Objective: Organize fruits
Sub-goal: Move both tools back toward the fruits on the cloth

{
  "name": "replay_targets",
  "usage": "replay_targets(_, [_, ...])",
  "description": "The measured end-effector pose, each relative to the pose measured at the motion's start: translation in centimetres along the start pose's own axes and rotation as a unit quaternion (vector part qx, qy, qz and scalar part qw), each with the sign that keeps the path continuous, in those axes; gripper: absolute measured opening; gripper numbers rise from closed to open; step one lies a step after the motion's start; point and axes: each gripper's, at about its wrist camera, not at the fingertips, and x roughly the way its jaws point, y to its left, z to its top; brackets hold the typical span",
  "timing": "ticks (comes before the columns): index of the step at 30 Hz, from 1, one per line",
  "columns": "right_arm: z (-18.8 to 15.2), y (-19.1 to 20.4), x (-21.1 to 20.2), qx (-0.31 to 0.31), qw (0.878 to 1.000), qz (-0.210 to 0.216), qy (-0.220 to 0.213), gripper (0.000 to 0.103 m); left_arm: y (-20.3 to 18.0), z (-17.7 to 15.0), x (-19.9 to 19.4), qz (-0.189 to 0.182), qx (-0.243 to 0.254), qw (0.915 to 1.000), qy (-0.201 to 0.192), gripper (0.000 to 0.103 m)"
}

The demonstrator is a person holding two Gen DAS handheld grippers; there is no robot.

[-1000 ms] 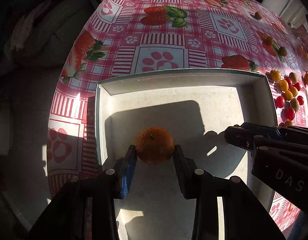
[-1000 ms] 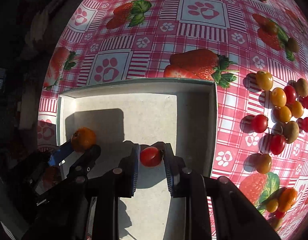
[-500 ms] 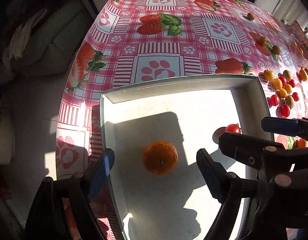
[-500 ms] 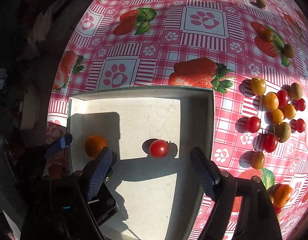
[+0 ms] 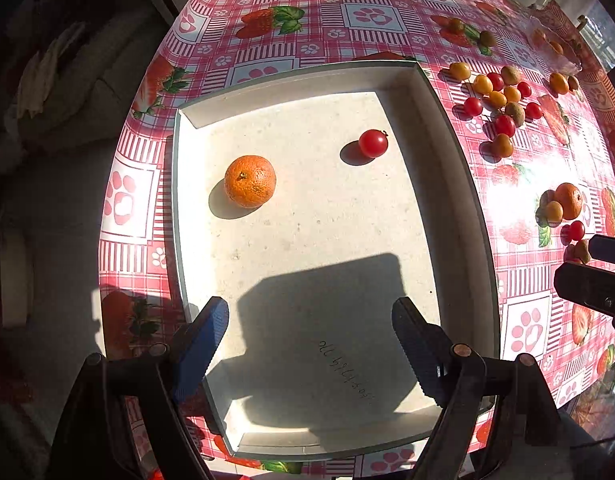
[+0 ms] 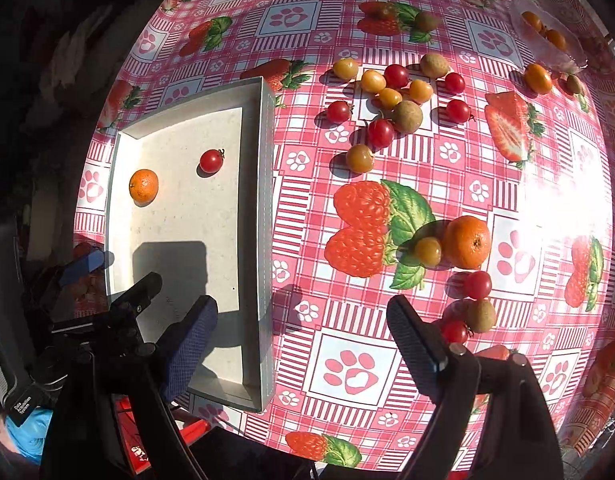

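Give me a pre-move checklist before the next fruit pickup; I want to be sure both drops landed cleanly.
1. Left gripper open, nothing between the jaws: ok.
2. Right gripper open and empty: ok.
3. Mandarin resting on the tray floor, clear of the walls: ok.
4. Cherry tomato in the tray, apart from the mandarin: ok.
5. Loose fruit on the tablecloth, such as the second mandarin: not ok.
6. Whether the tray fruits have stopped rolling: cannot tell.
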Motion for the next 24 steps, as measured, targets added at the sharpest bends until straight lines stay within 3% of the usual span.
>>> replay_targets(7, [-3.5,-6.7,0.6,0.055,0.998,-0.031,0.027,0.089,-5.8,-0.3,-1.6,-0.017,0.057,0.9982,-0.005,0.085])
replay_targets(17, [-6.0,-13.7,0.9,0.136,0.989,-0.045,0.025,0.089,-12.4,4.8,-2.1,-0.058,0.085,0.9945,-0.019,0.085])
replay_targets(24, [-6.9,-16.5,0.9,0.140,0.989,-0.037,0.017,0.089,-14.1,6.7,0.4,-0.044,0.099,0.9941,-0.008,0.085])
